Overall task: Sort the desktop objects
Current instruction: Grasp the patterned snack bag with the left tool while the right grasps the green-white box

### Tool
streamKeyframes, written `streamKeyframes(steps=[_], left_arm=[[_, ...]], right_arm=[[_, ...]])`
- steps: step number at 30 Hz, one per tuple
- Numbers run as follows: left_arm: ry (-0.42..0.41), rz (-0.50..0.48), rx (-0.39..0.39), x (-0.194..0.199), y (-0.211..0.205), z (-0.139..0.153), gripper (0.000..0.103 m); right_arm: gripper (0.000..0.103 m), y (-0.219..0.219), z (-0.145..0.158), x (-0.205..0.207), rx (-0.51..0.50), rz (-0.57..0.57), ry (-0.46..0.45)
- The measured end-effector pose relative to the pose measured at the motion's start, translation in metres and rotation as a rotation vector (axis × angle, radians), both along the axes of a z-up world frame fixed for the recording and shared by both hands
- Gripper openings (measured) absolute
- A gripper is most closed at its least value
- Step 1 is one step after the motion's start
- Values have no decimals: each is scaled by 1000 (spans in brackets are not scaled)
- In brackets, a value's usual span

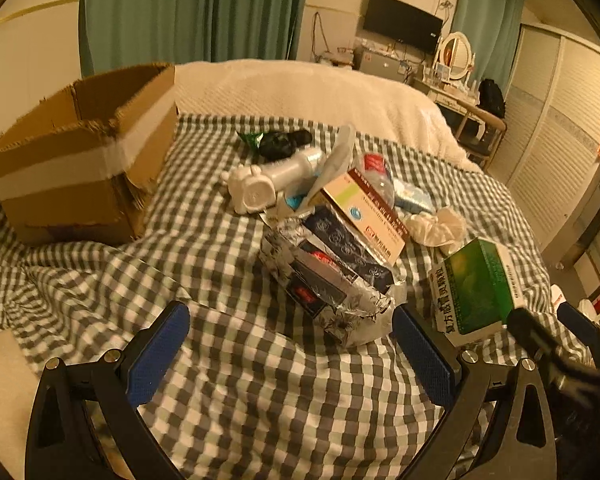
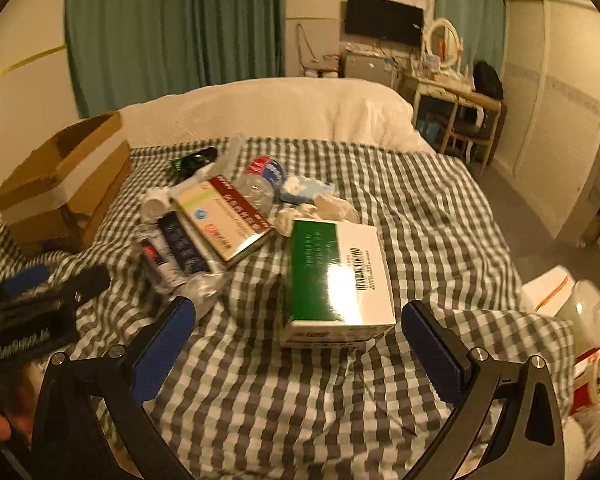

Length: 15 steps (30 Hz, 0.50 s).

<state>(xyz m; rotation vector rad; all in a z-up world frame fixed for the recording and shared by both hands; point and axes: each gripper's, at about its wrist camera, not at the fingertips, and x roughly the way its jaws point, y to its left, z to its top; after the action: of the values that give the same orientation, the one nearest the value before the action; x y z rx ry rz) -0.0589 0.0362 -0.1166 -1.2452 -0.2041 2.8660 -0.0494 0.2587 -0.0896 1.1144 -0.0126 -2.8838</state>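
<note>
Both grippers, left (image 1: 292,348) & right (image 2: 296,344), jaws wide, nothing held (green box (image 2: 336,276) just ahead of right).

The left gripper (image 1: 290,354) hangs wide open over a checked cloth (image 1: 228,392), nothing between its 2 blue pads (image 1: 158,354). Ahead lies a heap of boxes (image 1: 364,216); a green box (image 1: 476,286) sits right, a carton (image 1: 80,156) left.

1 cardboard box (image 1: 80,168), 2 medicine boxes (image 2: 336,276) (image 2: 224,216), 1 white bottle (image 1: 272,184).
</note>
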Motion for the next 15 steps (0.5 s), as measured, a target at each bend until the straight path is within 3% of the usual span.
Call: streamKeyframes(steps=[10, 15], left_arm=[[3, 66, 58, -18, 18, -18, 103], [-41, 62, 57, -37, 34, -33, 103]], right_arm=[[103, 28, -21, -27, -85, -95, 25], [103, 49, -42, -38, -195, -122, -33]])
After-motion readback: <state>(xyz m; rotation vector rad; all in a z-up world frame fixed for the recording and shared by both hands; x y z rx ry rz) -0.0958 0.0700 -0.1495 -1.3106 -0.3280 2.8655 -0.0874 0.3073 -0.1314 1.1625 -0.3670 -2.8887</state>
